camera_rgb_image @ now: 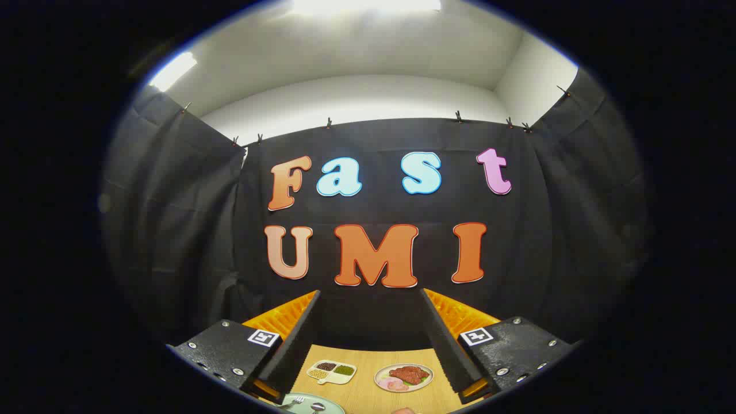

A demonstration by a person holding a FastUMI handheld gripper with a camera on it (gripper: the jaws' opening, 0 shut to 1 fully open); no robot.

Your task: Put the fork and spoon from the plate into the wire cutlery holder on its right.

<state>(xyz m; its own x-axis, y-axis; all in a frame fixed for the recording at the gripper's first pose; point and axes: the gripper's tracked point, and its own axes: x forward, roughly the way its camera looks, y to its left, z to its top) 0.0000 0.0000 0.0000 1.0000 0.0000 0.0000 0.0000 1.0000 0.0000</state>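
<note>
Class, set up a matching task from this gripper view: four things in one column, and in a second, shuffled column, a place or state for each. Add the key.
Things:
1. gripper
2. fork
3. divided dish
4. plate of meat

Places or states:
A. on the table beyond the fingers, nearer the left one
B. open, holding nothing
C. on the table beyond the fingers, nearer the right one
D. on the pale green plate by the left finger

Pairs: 1-B, 2-D, 3-A, 4-C

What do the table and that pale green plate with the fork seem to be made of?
The table looks like light wood or a wood-look laminate, going by its straight grain lines. The plate, between the open fingers of the gripper, looks smooth and matte, perhaps plastic or ceramic. The fork glints like metal.
</note>
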